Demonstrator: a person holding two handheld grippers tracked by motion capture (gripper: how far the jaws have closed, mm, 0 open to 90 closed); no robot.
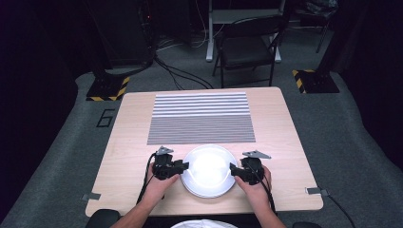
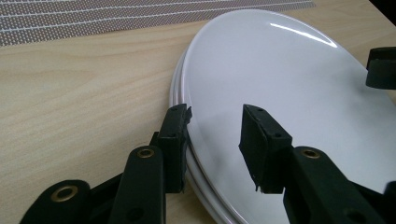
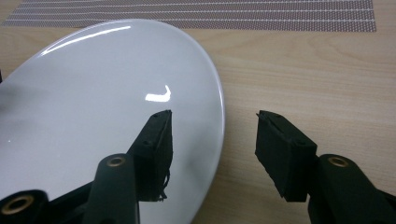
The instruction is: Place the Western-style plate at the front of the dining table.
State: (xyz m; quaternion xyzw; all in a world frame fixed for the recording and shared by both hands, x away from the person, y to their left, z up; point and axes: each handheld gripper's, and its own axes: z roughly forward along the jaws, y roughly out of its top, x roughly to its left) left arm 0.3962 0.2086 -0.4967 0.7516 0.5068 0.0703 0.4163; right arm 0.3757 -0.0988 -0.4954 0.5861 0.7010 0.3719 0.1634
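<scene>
Gleaming white plates (image 1: 209, 171) stacked, left gripper (image 2: 212, 140) jaws clamping rim, right gripper (image 3: 212, 149) jaws straddling loosely

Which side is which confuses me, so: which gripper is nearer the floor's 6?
Left. The left gripper sits at the plate's left rim, on the side of the 6; the right gripper is at the plate's right rim, farther off.

Reaching in from below with two bare forearms, low and level. Holding the black left tongs (image 1: 183, 166) in the left hand (image 1: 159, 183), tips pointing inward, jaws squeezed in with a gap left. Holding the black right tongs (image 1: 233, 169) in the right hand (image 1: 257, 184), tips facing back, jaws apart.
</scene>
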